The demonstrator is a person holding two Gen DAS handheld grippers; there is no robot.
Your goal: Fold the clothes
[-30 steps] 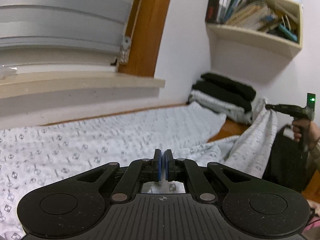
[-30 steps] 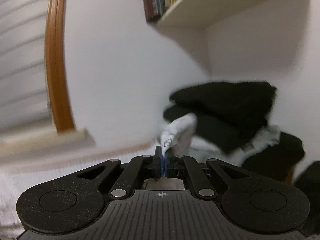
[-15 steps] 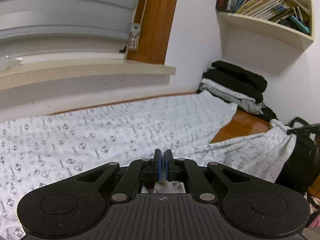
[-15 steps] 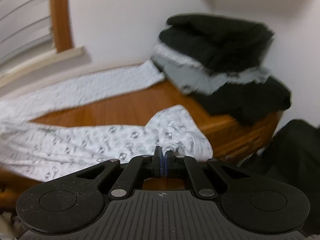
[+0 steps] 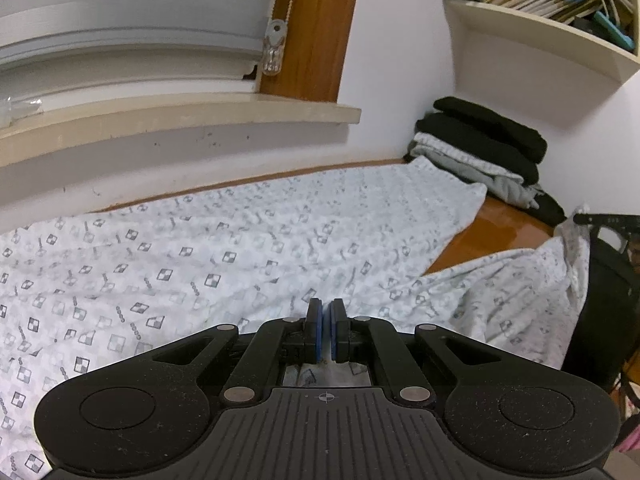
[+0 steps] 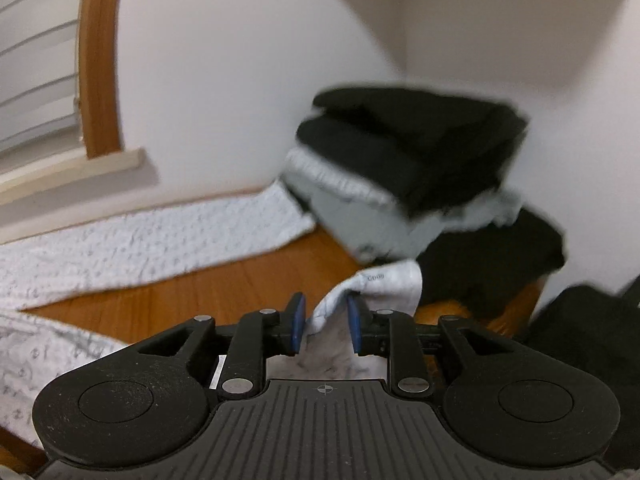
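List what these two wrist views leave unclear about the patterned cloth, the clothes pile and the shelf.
- Patterned cloth: its near edge hidden under the left gripper.
- Clothes pile: motion-blurred in the right wrist view.
- Shelf: book titles too small; right end cut off.

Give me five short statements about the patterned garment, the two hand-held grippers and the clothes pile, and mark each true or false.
1. The patterned garment lies spread over a wooden table. True.
2. The left hand-held gripper stands wide open with nothing between its pads. False: its jaws are shut, with patterned cloth showing just under them.
3. The right hand-held gripper has its jaws apart, a fold of the garment between them. True: they have just been opening.
4. The stack of folded clothes is all white. False: black pieces lie on top of a light grey one.
5. The shelf above the stack is bare. False: it holds books and papers.
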